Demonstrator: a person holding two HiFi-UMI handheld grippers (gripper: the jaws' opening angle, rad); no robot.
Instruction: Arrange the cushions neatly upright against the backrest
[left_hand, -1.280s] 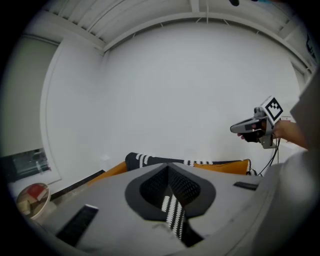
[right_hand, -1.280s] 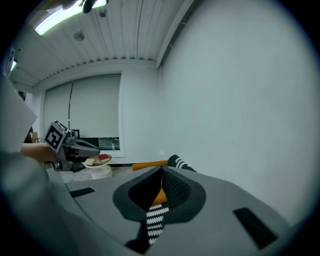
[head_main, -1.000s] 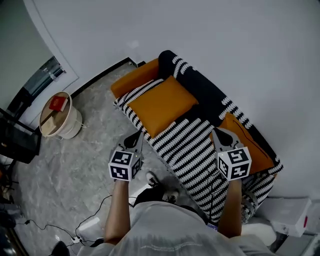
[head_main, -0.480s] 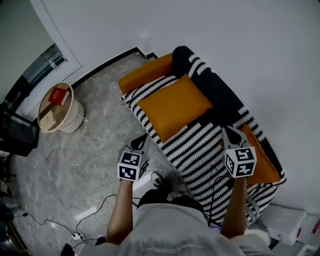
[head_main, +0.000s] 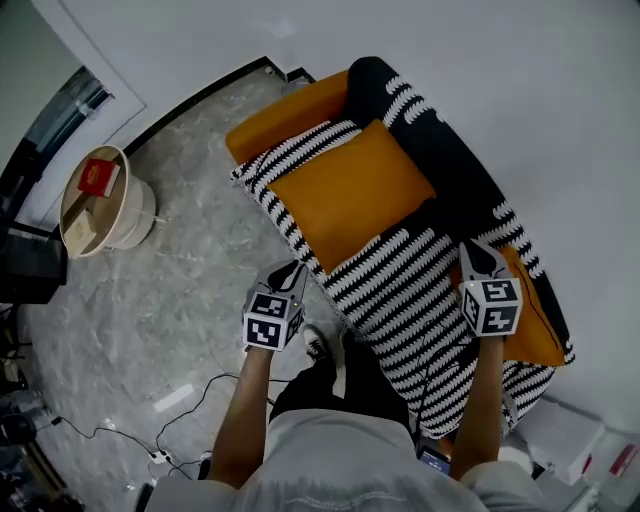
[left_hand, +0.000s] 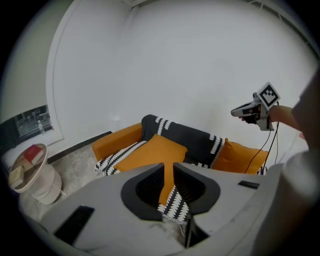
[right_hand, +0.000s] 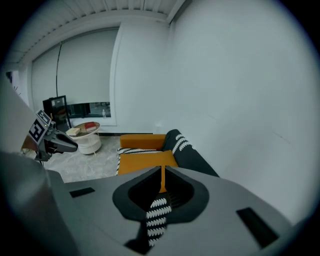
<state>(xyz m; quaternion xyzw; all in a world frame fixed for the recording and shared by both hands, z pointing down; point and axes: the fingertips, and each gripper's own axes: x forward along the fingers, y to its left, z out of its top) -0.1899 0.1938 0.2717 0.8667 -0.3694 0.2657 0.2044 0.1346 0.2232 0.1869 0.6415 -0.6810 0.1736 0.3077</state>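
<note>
One orange cushion lies flat on the sofa's striped seat, toward its left end. A second orange cushion leans in the right corner against the black backrest. My left gripper hovers off the seat's front edge. Its jaws have just been opening and show a narrow gap with nothing in it. My right gripper hangs shut and empty above the seat, beside the right cushion.
A round white side table carrying a red box stands on the marble floor at the left. Cables run across the floor near the person's feet. A white box sits past the sofa's right end. The wall is close behind the backrest.
Both grippers have come down and forward toward the sofa as the person stepped closer. The cushions have not moved.
</note>
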